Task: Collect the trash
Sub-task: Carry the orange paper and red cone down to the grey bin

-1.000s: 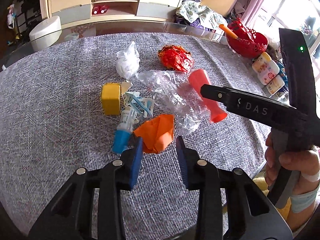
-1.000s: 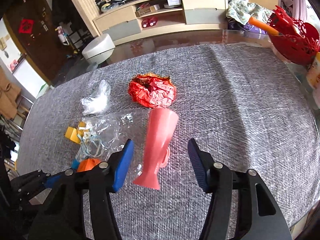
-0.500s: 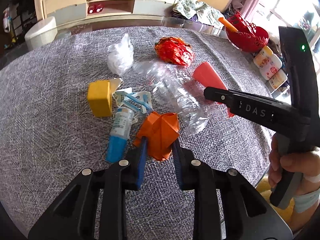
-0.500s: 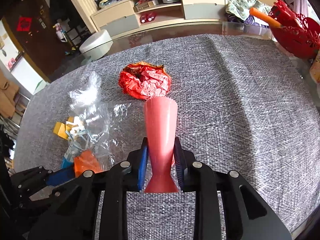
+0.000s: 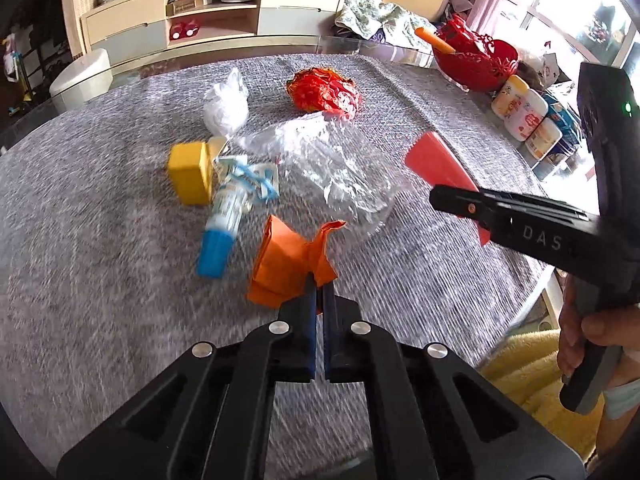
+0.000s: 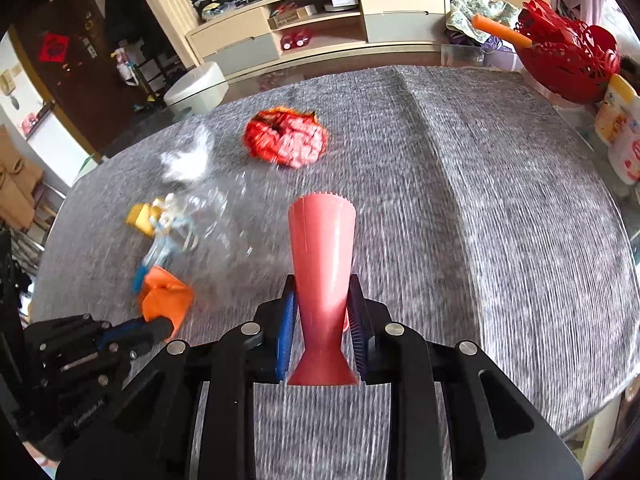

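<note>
My left gripper [image 5: 319, 292] is shut on a crumpled orange paper [image 5: 288, 264], held just above the grey tablecloth; it also shows in the right wrist view [image 6: 164, 300]. My right gripper [image 6: 322, 312] is shut on a pink plastic cup [image 6: 323, 272], lifted off the table; the cup shows in the left wrist view [image 5: 438, 164]. On the table lie a clear plastic bag [image 5: 336, 160], a red crumpled wrapper [image 5: 326, 90], a white plastic wad [image 5: 226, 106], a yellow box [image 5: 190, 172] and a blue-capped tube [image 5: 222, 232].
A red basket [image 5: 476, 60] and several small bottles [image 5: 524, 118] stand at the table's right edge. A grey cloth [image 6: 500, 208] covers the round table. A low cabinet [image 6: 320, 28] and a white stool [image 6: 196, 88] stand beyond it.
Both grippers closed: the left on the orange paper, the right on the pink cup. Both have lifted their items off the table.
</note>
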The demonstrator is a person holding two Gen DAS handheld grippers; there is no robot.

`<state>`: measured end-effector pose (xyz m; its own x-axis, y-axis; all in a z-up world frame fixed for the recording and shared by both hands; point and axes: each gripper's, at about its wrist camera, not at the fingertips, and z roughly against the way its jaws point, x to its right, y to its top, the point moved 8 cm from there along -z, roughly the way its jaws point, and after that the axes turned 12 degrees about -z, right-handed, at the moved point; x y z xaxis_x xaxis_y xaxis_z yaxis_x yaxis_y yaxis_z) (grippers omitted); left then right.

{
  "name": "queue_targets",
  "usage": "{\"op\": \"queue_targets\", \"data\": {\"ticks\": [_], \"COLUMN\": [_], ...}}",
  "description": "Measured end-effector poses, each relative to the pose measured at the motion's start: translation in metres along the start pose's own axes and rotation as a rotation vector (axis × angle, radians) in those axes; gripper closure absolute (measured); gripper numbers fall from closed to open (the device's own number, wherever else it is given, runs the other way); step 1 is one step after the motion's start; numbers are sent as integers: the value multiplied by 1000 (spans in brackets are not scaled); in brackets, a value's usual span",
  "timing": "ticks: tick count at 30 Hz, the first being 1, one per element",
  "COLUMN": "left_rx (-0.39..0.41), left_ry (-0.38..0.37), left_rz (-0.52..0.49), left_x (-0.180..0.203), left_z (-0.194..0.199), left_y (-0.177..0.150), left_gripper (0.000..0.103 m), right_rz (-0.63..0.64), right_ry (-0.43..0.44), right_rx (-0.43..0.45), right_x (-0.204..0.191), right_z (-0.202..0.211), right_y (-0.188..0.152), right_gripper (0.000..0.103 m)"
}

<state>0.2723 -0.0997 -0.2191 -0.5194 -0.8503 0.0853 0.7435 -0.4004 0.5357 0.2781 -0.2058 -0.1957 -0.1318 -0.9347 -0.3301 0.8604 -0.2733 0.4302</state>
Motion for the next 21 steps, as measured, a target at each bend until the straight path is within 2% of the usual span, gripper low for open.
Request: {"op": "queue_targets", "data": {"ticks": [13, 21], "left_rx": [38, 19], "left_ry": [20, 7], "left_rz": [46, 68], "left_x": [33, 58], "left_z": [80, 98], "left_y": [-71, -126], "left_gripper": [102, 102], "right_rz": [51, 104], "right_ry": [43, 53], "right_rx": [-4, -37], "right_x": [-20, -21], "right_z": [61, 82], "right_y": [-73, -133], "right_gripper": [77, 77]}}
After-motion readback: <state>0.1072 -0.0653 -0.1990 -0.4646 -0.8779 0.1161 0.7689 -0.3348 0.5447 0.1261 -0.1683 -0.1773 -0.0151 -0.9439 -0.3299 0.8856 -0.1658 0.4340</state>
